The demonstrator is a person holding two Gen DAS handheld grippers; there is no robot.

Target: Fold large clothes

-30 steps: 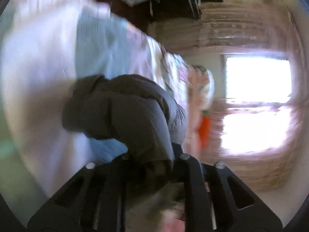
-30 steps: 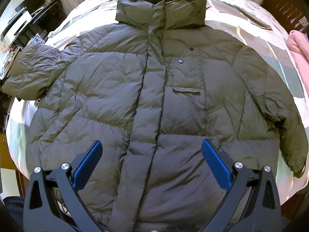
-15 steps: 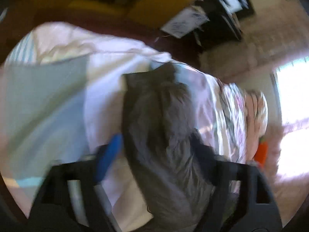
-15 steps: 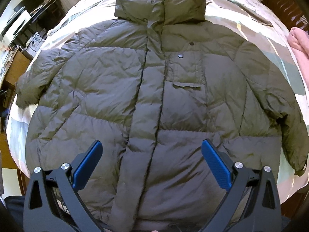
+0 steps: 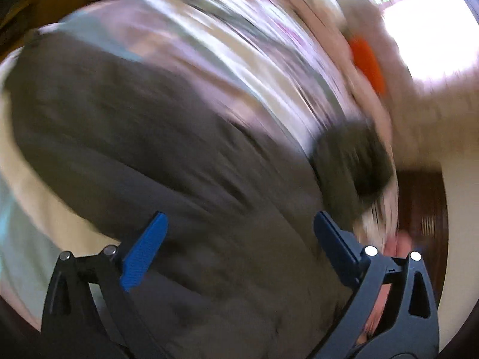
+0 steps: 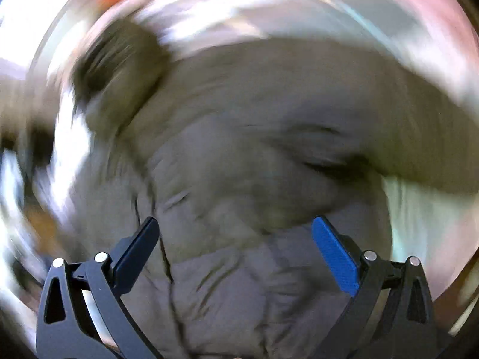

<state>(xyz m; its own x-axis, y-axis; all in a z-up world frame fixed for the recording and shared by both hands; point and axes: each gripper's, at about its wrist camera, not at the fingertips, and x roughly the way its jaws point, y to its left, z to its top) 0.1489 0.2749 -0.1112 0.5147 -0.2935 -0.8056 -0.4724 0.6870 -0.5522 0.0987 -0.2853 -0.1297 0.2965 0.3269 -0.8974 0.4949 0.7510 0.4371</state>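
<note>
A large dark olive puffer jacket [image 5: 149, 137] lies spread on the bed, its hood [image 5: 353, 161] toward the right in the blurred left wrist view. My left gripper [image 5: 239, 215] hovers above the jacket's body, jaws still opening and wide apart, with nothing pressed between the blue pads. In the right wrist view, also smeared by motion, the jacket [image 6: 254, 149] fills the middle, with its hood [image 6: 119, 68] at upper left. My right gripper [image 6: 236, 220] is open above the jacket front, holding nothing.
The striped bed cover [image 5: 239, 39] shows beyond the jacket. An orange item [image 5: 366, 62] lies near pink bedding by a bright window [image 5: 434, 15]. A dark wooden headboard [image 5: 419, 203] is at the right. The bed cover [image 6: 413, 215] shows pale at the right.
My left gripper has let go of the sleeve, opened wide and swung over the jacket's body. The sleeve now lies flat. The right gripper's view has swung and rolled, staying open.
</note>
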